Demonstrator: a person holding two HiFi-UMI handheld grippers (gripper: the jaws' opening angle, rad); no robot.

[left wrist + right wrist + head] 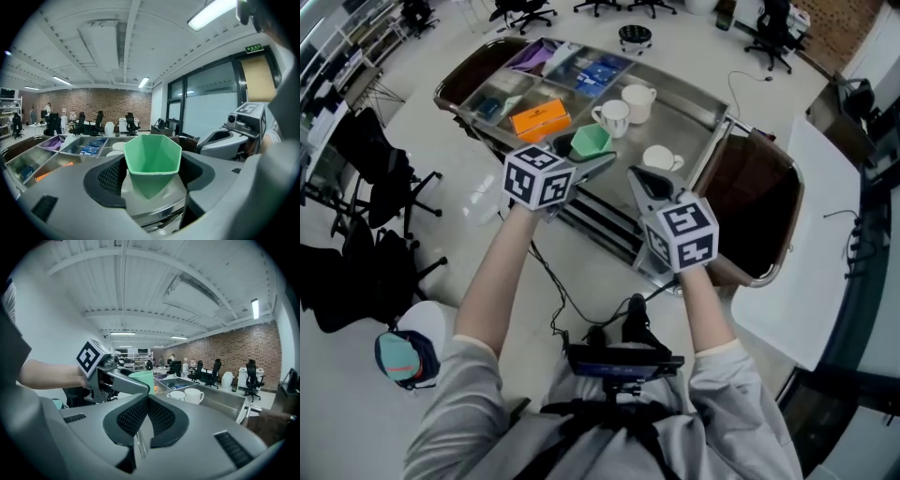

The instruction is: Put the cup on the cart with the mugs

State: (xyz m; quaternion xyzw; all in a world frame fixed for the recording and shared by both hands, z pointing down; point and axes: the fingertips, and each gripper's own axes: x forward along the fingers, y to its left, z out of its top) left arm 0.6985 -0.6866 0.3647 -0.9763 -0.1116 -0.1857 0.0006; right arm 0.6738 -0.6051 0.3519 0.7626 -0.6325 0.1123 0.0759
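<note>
Gray sleeves and two bare forearms reach forward from the person's chest, each hand gripping a marker-cubed tool. The left gripper (596,157) has its fingers (110,177) spread wide and pressed against the sides of the green cup (152,158), which sits upright between them, its angular rim rising above the pads and its narrow base down between them. The right gripper (147,401) is empty, its ribbed pads brought together with nothing between them; its tips sit beside and slightly behind the left fingertips.

Seen from above, the cup hangs over the near edge of the steel cart (692,120). Just beyond the left fingertips stand two white mugs (623,110), close together on the cart's flat top. A third white mug (661,157) sits just ahead of the right fingertips. An orange box (541,119) lies to the left of the cup, in a tray compartment, and blue packets (592,71) lie in compartments further beyond it.
</note>
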